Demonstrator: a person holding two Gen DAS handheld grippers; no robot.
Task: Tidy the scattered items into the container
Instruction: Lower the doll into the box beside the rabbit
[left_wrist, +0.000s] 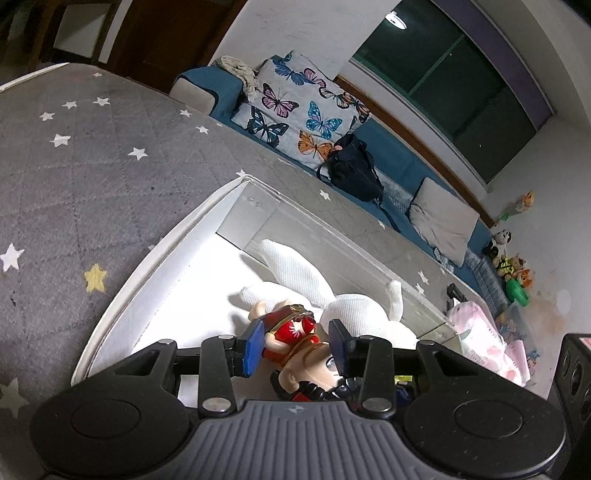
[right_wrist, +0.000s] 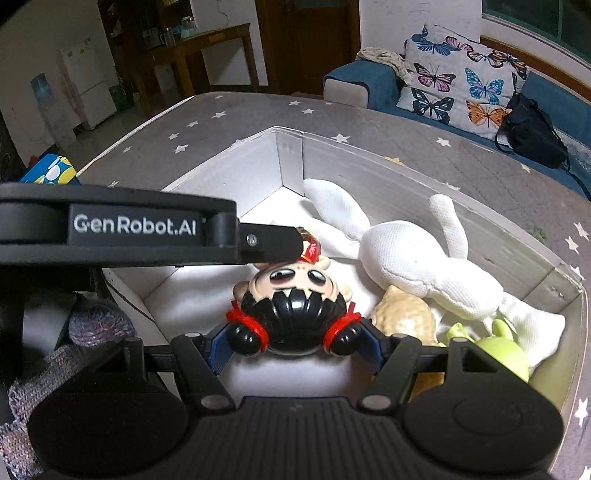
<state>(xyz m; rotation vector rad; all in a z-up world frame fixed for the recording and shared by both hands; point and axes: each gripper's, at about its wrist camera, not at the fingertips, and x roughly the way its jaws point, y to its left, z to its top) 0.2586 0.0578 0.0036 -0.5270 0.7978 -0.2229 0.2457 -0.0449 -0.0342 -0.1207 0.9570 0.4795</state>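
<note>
A doll figure with black hair buns, red ties and a red outfit hangs over the white box. My right gripper is shut on the doll's head, its blue pads on the two buns. My left gripper has its blue pads on either side of the doll's red body; it reaches in from the left in the right wrist view. Inside the box lie a white plush rabbit, a beige toy and a green toy.
The box sits on a grey star-patterned mat. Behind it is a blue sofa with a butterfly cushion and a black bag. A pink packet and small toys lie at the far right.
</note>
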